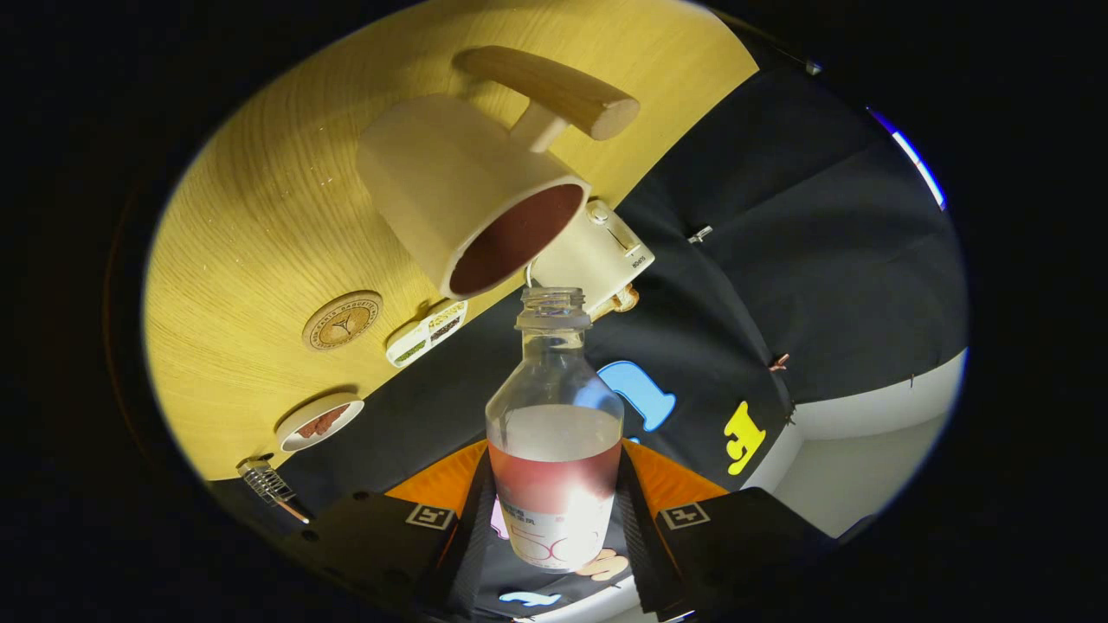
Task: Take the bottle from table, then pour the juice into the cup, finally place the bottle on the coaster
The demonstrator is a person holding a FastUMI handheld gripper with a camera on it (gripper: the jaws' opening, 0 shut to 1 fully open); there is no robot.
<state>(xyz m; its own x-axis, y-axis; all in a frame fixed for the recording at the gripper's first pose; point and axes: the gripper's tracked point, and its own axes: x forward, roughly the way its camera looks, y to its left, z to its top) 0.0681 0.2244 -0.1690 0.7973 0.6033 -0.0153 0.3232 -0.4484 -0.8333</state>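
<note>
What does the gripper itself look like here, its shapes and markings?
The gripper has two broad, flat fingers, each carrying a small square black-and-white marker tag near its base. Behind the fingers the body is dark and blocky. No cables are visible.

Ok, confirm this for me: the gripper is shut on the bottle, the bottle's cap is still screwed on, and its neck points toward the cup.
One thing is wrong: the cap is off. The gripper view shows the bottle with its bare threaded mouth open. The rest holds: the gripper is shut on the bottle, and its neck points toward the cup.
</note>
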